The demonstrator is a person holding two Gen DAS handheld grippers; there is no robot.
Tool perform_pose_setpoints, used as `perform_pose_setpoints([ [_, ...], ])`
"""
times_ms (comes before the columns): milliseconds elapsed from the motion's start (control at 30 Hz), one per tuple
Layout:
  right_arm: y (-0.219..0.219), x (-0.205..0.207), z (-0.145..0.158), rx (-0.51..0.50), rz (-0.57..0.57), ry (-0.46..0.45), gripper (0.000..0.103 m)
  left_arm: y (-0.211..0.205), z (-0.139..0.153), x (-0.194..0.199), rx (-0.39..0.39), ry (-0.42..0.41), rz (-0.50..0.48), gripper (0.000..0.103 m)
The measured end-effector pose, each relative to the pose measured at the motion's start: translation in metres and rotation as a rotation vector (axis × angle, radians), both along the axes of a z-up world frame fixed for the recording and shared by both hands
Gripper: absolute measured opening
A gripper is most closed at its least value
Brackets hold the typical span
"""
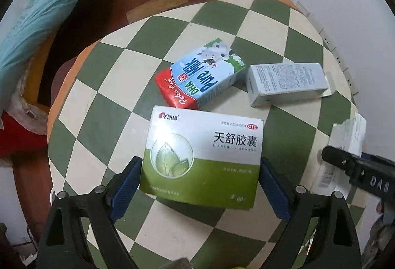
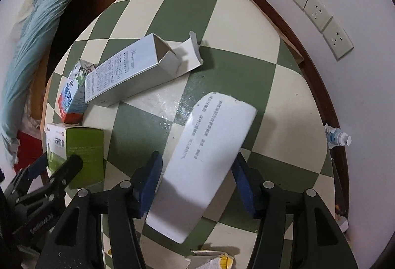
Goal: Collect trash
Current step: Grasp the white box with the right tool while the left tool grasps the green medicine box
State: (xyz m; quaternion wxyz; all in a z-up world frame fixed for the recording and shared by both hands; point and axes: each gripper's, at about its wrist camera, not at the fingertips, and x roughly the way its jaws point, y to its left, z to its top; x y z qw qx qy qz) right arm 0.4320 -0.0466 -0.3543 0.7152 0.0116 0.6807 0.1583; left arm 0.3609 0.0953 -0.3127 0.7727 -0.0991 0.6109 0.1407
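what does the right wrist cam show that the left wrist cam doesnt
Only the right wrist view shows the plastic bottle, the open end of the long grey box and torn yellow packaging. Only the left wrist view shows the front of the green medicine box and the milk carton label. Both show the checkered table, all three boxes and the white box between the right gripper's pads.

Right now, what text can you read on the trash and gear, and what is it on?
"天舒胶囊", "TIANSHU JIAONANG", "OTC", "60": green-and-white medicine box, between the left gripper jaws.
"DHA", "pure milk", "Perfect Pural" (uncertain): milk carton, upside down.
"DAS": right gripper body.
Grey box: print too small.
White torn box: vertical lines blurred.
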Motion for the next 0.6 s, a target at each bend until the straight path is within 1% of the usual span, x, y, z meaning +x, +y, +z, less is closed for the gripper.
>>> perform_pose_setpoints([
  [200, -0.002, -0.003, 0.001, 0.02, -0.004, 0.008, 0.06, 0.003, -0.002, 0.002, 0.007, 0.0, 0.0, 0.092],
  [333, 0.001, -0.005, 0.0, 0.01, 0.004, -0.003, 0.059, 0.002, -0.001, 0.002, 0.012, -0.024, -0.007, 0.09],
  [533, -0.001, -0.009, 0.004, 0.02, 0.026, -0.025, 0.051, -0.002, 0.006, -0.007, 0.048, -0.065, -0.013, 0.089],
  [567, -0.001, -0.011, 0.006, 0.023, 0.029, -0.029, 0.049, -0.003, 0.008, -0.011, 0.061, -0.072, -0.012, 0.089],
  [600, -0.002, -0.012, 0.008, 0.027, 0.033, -0.035, 0.044, -0.002, 0.011, -0.013, 0.067, -0.081, -0.009, 0.089],
])
